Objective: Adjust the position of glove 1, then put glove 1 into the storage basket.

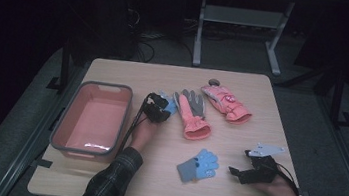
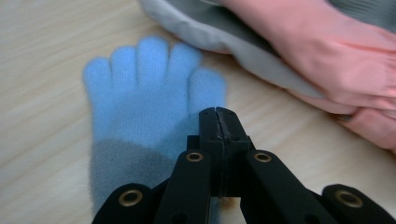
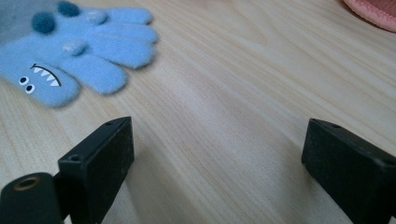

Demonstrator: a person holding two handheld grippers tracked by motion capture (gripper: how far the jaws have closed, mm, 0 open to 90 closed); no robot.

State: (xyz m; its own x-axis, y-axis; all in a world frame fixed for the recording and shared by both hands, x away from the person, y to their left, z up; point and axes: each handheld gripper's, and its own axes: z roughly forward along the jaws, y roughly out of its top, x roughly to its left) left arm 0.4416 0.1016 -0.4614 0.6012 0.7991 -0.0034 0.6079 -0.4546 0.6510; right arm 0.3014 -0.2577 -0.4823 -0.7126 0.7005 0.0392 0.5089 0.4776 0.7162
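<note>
A light blue knit glove with a grey cuff (image 2: 140, 107) lies flat on the table, fingers pointing away from me. My left gripper (image 2: 217, 114) is shut, its tips low over the glove's edge by the thumb; no fabric shows between the jaws. From above, that gripper (image 1: 156, 110) sits right of the bin with the glove (image 1: 169, 102) poking out beyond it. A matching blue glove with a monster face (image 3: 79, 51) lies near the front (image 1: 199, 165). My right gripper (image 3: 217, 144) is open over bare wood, just right of that glove (image 1: 234, 172).
A salmon bin with a grey rim (image 1: 106, 86) stands empty at the table's left. Two pink and grey ski gloves lie mid-table: one (image 1: 193, 113) close beside the left gripper, also seen up close (image 2: 327, 51), and one (image 1: 226, 103) farther back. Table legs stand beyond.
</note>
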